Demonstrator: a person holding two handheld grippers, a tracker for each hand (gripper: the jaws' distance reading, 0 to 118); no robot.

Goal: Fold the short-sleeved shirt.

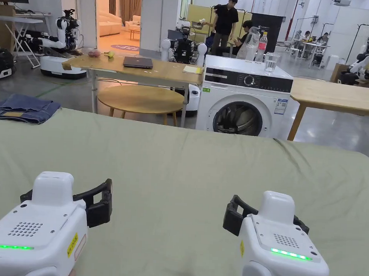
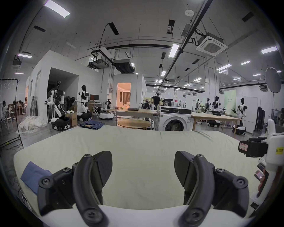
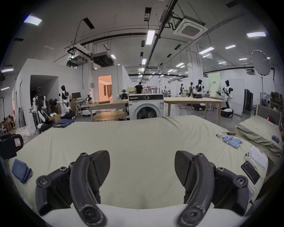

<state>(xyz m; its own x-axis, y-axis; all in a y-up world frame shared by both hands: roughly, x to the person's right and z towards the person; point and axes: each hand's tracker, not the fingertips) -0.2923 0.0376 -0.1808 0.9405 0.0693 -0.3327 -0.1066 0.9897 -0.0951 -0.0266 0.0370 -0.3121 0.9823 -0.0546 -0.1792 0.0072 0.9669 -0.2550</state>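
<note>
While both claws gape wide, gripping nothing, the blue shirt [image 3: 21, 170] lies folded on the bed [image 1: 186, 163].

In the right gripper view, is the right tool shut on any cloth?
No. The right tool has its jaws wide apart above the bare green sheet, with nothing between them.

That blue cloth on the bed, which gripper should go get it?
Probably the left gripper. The blue cloth lies just past its left jaw, while the right gripper has it far off, beyond the left one. Both have jaws open.
</note>
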